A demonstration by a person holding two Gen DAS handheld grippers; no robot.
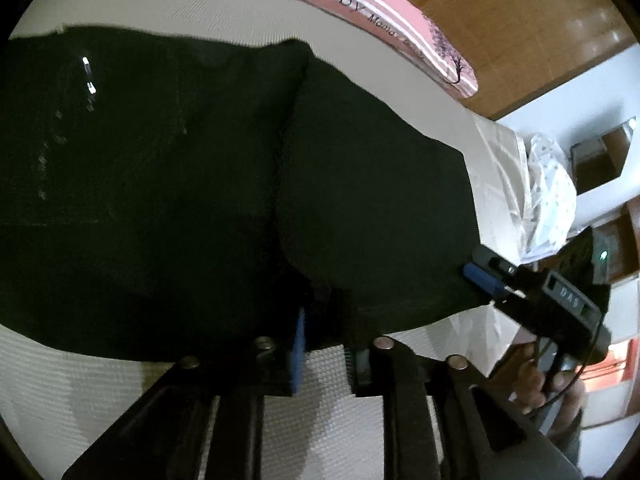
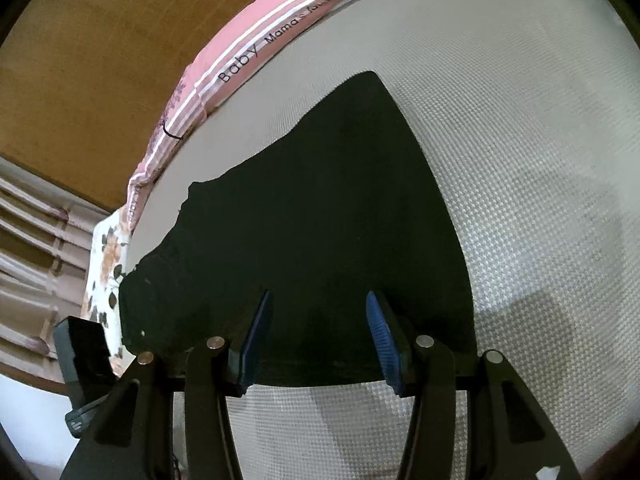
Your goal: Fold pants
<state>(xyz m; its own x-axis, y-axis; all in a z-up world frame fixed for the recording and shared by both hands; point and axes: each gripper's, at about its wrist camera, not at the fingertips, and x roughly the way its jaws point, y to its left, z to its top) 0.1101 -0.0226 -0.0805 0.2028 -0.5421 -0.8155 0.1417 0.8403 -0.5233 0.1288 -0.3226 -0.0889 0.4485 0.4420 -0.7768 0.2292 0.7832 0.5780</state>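
The black pants (image 1: pixel 180 184) lie flat on a white textured mattress (image 1: pixel 320 380), one layer folded over another. My left gripper (image 1: pixel 324 332) is at the pants' near edge, its blue pad (image 1: pixel 298 352) against the cloth; its jaws stand apart with the dark cloth edge between them. My right gripper (image 2: pixel 316 332) is open, its blue pads (image 2: pixel 380 336) spread over the near edge of the pants (image 2: pixel 320 208). The right gripper also shows in the left wrist view (image 1: pixel 486 276) at the pants' right corner.
A pink striped cloth with "Baby" lettering (image 1: pixel 400 20) runs along the mattress's far edge. A wooden headboard (image 2: pixel 100 60) stands behind. White plastic bags (image 1: pixel 548 188) and shelving sit at the right. A floral sheet (image 2: pixel 106 264) shows at the left.
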